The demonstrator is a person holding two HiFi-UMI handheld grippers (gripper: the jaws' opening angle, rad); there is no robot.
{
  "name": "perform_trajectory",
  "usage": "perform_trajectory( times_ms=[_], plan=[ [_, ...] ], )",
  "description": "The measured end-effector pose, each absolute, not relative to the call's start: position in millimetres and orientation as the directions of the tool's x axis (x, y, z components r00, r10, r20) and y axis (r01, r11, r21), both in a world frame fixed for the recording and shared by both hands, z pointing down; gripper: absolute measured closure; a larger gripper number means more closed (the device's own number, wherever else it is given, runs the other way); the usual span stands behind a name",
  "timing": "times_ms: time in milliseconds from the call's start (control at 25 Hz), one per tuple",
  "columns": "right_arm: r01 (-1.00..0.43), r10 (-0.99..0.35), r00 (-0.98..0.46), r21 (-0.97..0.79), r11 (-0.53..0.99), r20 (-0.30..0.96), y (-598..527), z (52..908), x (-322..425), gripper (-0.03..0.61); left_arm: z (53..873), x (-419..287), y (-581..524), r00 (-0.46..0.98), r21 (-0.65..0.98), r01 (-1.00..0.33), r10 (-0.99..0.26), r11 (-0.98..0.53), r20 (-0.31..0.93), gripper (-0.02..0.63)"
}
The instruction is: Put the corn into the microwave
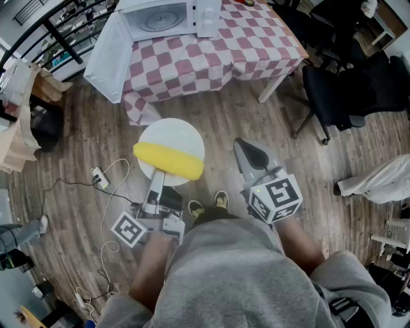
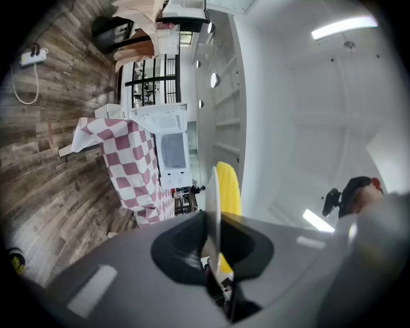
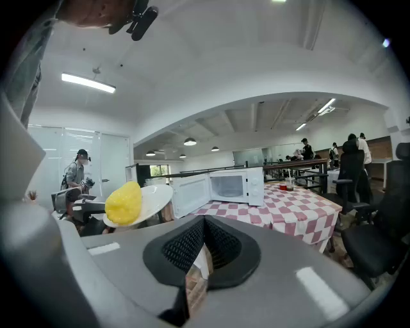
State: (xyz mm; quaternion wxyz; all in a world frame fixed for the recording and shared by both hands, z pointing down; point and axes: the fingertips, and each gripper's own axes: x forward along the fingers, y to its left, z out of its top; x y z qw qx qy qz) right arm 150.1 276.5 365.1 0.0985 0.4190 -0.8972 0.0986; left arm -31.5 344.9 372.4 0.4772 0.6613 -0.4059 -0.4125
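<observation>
A yellow corn cob lies on a round white plate, held over the wooden floor. My left gripper is shut on the plate's near rim. From the left gripper view the plate shows edge-on between the jaws, with the corn on its right. The white microwave stands on the checkered table, its door swung open. My right gripper is shut and holds nothing, right of the plate. The right gripper view shows its jaws, corn, plate and microwave.
A black office chair stands right of the table. A power strip with cables lies on the floor to the left. A cup sits on the table, and people stand far behind it.
</observation>
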Motion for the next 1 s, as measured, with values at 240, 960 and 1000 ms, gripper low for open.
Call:
perform_trajectory(
  times_ms=[240, 960, 1000],
  plan=[
    [-0.772, -0.735, -0.628, -0.086, 0.63, 0.258, 276, 366, 139, 0.578, 372, -46, 345, 0.324, 0.965, -0.144, -0.932, -0.219, -0.163, 0.583],
    [-0.806, -0.775, -0.591, -0.147, 0.573, 0.224, 294, 355, 109, 0.58, 367, -86, 365, 0.31, 0.965, -0.124, -0.933, -0.23, -0.182, 0.583],
    [-0.806, -0.775, -0.592, -0.148, 0.573, 0.221, 295, 354, 107, 0.578, 366, -87, 365, 0.313, 0.965, -0.122, -0.931, -0.233, -0.186, 0.583]
  ],
)
